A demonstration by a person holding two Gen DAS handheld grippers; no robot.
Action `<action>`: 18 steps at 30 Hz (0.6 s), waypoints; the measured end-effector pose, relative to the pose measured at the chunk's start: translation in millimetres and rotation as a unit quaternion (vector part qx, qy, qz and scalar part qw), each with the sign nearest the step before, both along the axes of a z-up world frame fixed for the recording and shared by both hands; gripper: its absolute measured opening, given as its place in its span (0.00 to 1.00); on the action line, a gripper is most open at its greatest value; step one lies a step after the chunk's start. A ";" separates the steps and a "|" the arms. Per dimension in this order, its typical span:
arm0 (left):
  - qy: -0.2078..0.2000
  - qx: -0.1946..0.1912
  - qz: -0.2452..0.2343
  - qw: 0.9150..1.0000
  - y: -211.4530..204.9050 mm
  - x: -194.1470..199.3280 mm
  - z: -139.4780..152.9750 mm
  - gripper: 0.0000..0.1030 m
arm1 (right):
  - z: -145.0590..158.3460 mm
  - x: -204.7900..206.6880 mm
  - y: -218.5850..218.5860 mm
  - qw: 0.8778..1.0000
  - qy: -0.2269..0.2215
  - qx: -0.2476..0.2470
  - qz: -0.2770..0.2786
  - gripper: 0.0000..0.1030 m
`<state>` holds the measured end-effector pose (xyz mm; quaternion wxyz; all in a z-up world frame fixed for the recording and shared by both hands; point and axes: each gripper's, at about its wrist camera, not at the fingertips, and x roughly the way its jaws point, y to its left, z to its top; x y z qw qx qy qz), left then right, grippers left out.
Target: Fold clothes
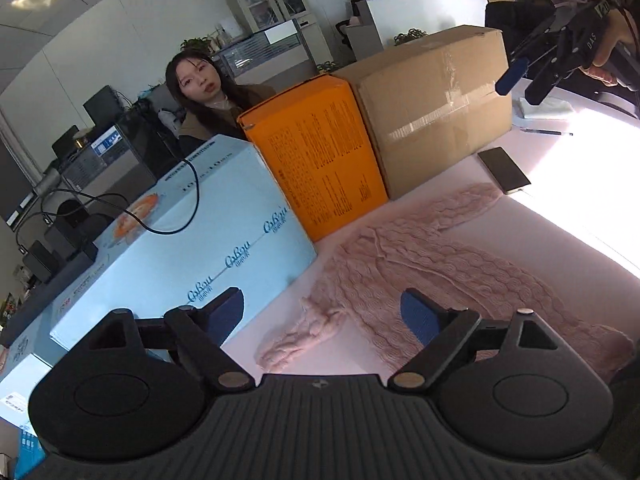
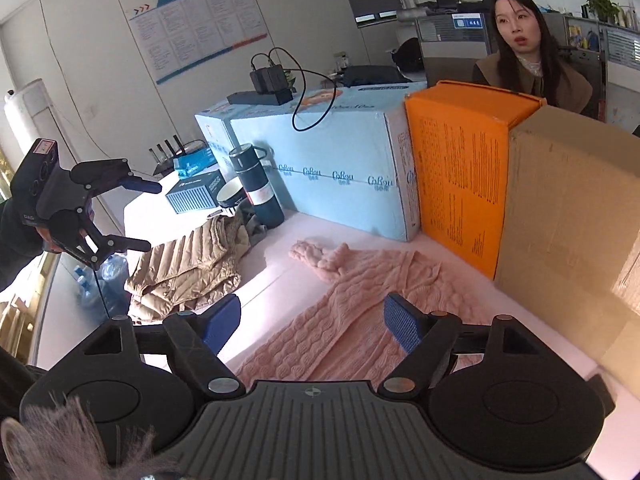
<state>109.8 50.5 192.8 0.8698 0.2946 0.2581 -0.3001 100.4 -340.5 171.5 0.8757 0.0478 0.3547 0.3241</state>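
Here, the left gripper (image 1: 322, 312) hangs above the near end of the pink knit sweater (image 1: 420, 264), its 2 blue-padded fingers (image 1: 416, 314) spread wide apart and gripping nothing. The right gripper (image 2: 312, 320) is likewise parted and empty, poised over the same sweater (image 2: 360, 300), which lies flat on the pale table (image 2: 272, 276) with 1 sleeve reaching toward the far boxes. Along the far edge stand 3 boxes touching side by side: a light-blue box (image 2: 328, 184), an orange box (image 2: 460, 176) and a brown cardboard box (image 2: 568, 220). To the left of the sweater lies a crumpled tan puffer jacket (image 2: 192, 268), with a dark thermos (image 2: 258, 188) just beyond it. A phone (image 1: 504, 170) rests to the right, near the other sleeve. A person (image 2: 524, 52) sits behind the boxes.
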 end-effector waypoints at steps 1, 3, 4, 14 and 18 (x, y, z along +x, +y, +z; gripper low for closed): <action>-0.009 -0.008 0.016 1.000 3.4 9.4 -3.0 0.82 | 4.3 5.0 -0.4 1.000 -0.009 -0.003 -0.002 0.76; -0.015 -0.024 0.053 0.998 8.5 29.5 -13.1 0.82 | 6.1 12.7 -1.7 0.999 -0.037 -0.016 -0.023 0.76; -0.019 -0.027 0.073 0.997 11.2 37.1 -20.4 0.82 | 4.1 15.6 -2.6 0.997 -0.054 -0.025 -0.041 0.76; 0.039 -0.111 0.317 0.941 41.7 149.5 -167.2 0.81 | -107.7 60.7 -20.2 0.981 -0.039 0.011 -0.192 0.80; 0.100 -0.172 0.335 0.921 50.7 182.5 -226.1 0.73 | -173.5 80.7 1.0 0.980 0.020 0.044 -0.191 0.80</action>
